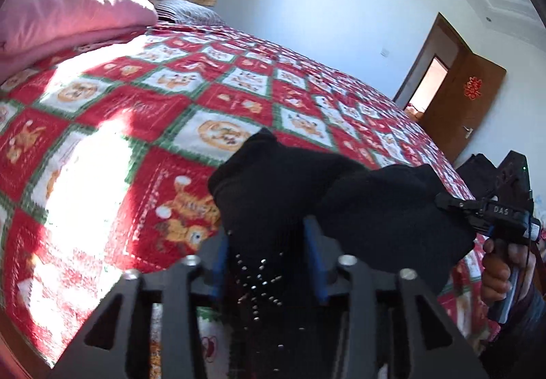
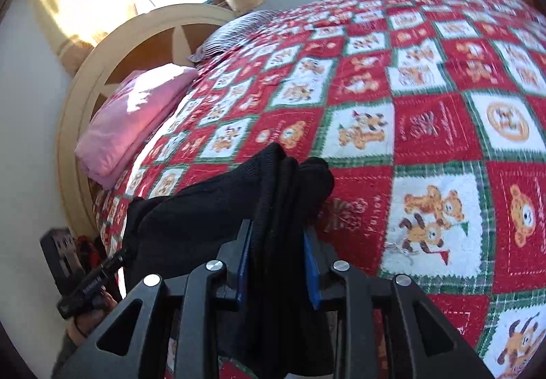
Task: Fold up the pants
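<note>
The black pants (image 1: pixel 341 194) hang bunched between both grippers above the red, white and green bedspread (image 1: pixel 170 99). In the left wrist view the pants' cloth, dotted with small studs, lies between the blue pads of my left gripper (image 1: pixel 268 232). Its jaws stand wide and do not seem to pinch the cloth. My right gripper (image 1: pixel 442 200) bites the pants' other end at the right, with a hand on its handle. In the right wrist view my right gripper (image 2: pixel 278 235) is shut on a thick fold of the pants (image 2: pixel 204 208). The left gripper (image 2: pixel 112 261) shows at the lower left.
A folded pink blanket (image 1: pixel 68 10) and a striped pillow (image 1: pixel 184 8) lie at the head of the bed by the cream headboard (image 2: pixel 136 47). A brown door (image 1: pixel 457 99) stands open beyond the bed's far side. Sunlight falls on the bedspread (image 2: pixel 426 140).
</note>
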